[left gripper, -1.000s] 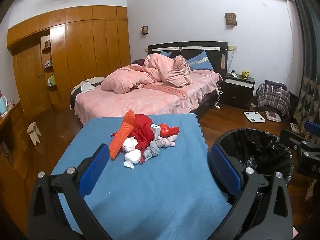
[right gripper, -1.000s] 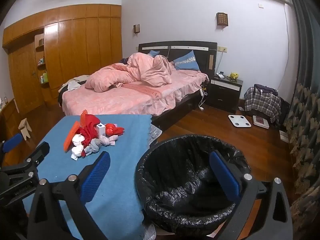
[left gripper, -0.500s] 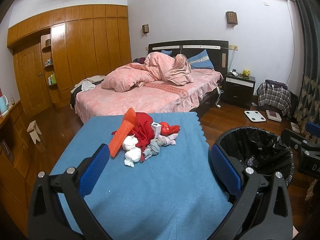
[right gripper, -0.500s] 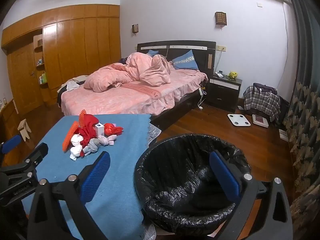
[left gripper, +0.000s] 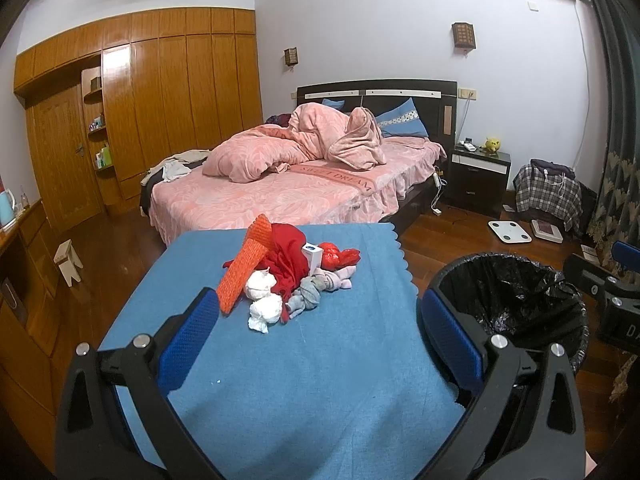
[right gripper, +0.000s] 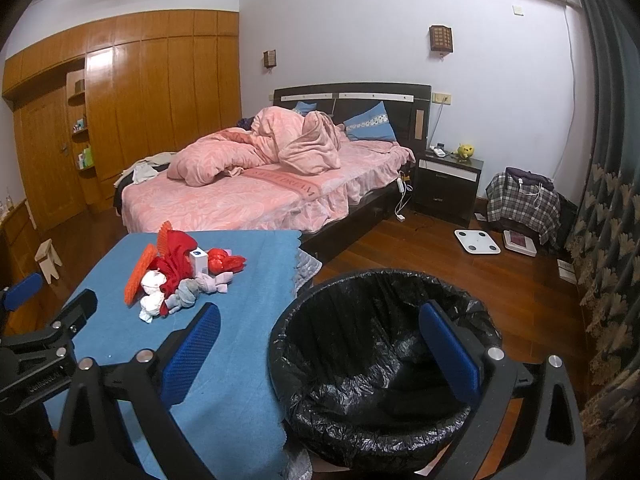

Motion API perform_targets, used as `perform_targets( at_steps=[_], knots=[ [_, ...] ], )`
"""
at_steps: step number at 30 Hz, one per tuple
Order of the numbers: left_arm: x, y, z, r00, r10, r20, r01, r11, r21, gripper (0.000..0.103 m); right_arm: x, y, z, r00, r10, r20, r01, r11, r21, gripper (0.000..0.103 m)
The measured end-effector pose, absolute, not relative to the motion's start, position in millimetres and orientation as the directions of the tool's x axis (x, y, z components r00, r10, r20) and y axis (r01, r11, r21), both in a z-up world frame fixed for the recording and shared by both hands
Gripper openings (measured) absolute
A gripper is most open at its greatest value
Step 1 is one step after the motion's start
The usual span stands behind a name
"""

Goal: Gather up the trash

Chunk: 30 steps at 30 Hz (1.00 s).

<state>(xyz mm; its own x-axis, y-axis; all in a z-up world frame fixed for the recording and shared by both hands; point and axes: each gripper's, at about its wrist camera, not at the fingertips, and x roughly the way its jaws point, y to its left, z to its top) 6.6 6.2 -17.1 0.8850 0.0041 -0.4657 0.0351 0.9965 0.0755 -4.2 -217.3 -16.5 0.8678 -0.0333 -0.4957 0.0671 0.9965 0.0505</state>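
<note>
A pile of trash point(left gripper: 286, 272) lies on the blue-covered table point(left gripper: 320, 380): an orange mesh piece point(left gripper: 244, 270), red plastic point(left gripper: 288, 258), a small white box point(left gripper: 313, 255), white paper wads point(left gripper: 262, 292) and grey-pink rags point(left gripper: 320, 286). The pile also shows in the right wrist view point(right gripper: 180, 276). A black-lined trash bin point(right gripper: 380, 360) stands right of the table, also in the left wrist view point(left gripper: 516, 304). My left gripper point(left gripper: 316, 344) is open and empty, short of the pile. My right gripper point(right gripper: 316, 348) is open and empty over the bin's near rim.
A pink bed point(left gripper: 288, 188) stands beyond the table. A dark nightstand point(left gripper: 480, 178), a white scale point(left gripper: 509, 232) and a plaid bag point(left gripper: 548, 194) are at the right. A wooden wardrobe point(left gripper: 160, 108) and a small stool point(left gripper: 68, 266) are at the left.
Both grippers have drifted slightly; the pile sits a little lower and nearer in both views. Nothing was taken hold of.
</note>
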Motion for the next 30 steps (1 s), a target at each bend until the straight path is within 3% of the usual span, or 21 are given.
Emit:
perform_targets(
  at_steps=[30],
  knots=[
    [7.1,6.8,-19.8,0.883,0.004,-0.469,0.034,0.997,0.073,0.098,-3.0,-218.4,-17.0,0.868,-0.035,-0.495,0.068,0.996,0.05,0.097]
  ],
)
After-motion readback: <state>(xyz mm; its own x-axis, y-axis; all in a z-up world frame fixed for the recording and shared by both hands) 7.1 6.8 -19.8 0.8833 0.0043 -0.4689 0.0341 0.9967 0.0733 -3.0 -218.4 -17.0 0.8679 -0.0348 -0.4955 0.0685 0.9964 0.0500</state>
